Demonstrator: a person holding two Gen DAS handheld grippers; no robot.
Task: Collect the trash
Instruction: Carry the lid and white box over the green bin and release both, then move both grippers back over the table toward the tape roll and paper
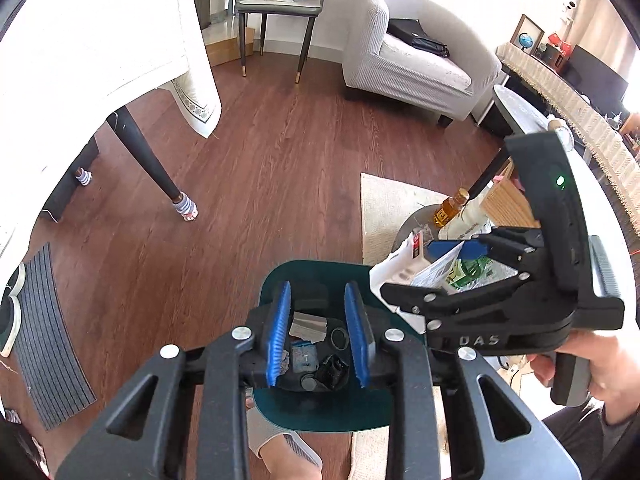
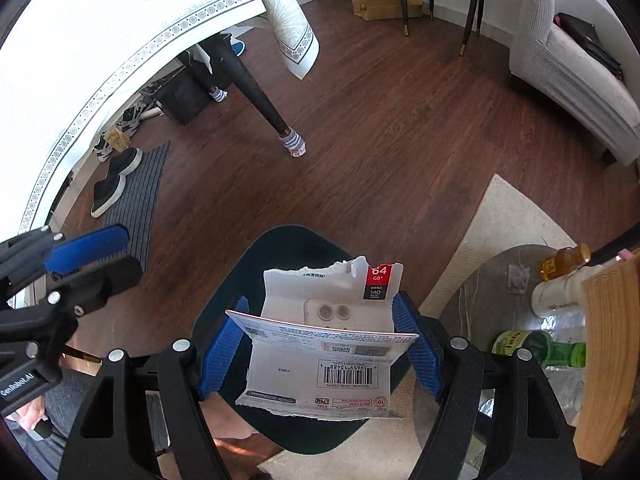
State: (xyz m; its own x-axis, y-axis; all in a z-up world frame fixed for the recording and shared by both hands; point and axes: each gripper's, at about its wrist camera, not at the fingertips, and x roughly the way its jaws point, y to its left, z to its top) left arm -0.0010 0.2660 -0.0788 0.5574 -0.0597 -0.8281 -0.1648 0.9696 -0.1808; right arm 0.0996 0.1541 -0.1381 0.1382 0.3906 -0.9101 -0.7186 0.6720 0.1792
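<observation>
A dark teal trash bin stands on the wood floor and holds several scraps of paper and small dark bits. My left gripper hangs open and empty right above the bin's mouth. My right gripper is shut on a torn white memory-card package with a red "64 GB" corner and a barcode, held above the bin. In the left wrist view the right gripper sits at the bin's right edge with the package in it.
A round marble side table to the right carries an amber bottle, a green bottle, a white bottle and a wooden box. A beige rug, a table leg, a grey sofa and shoes on a mat surround the bin.
</observation>
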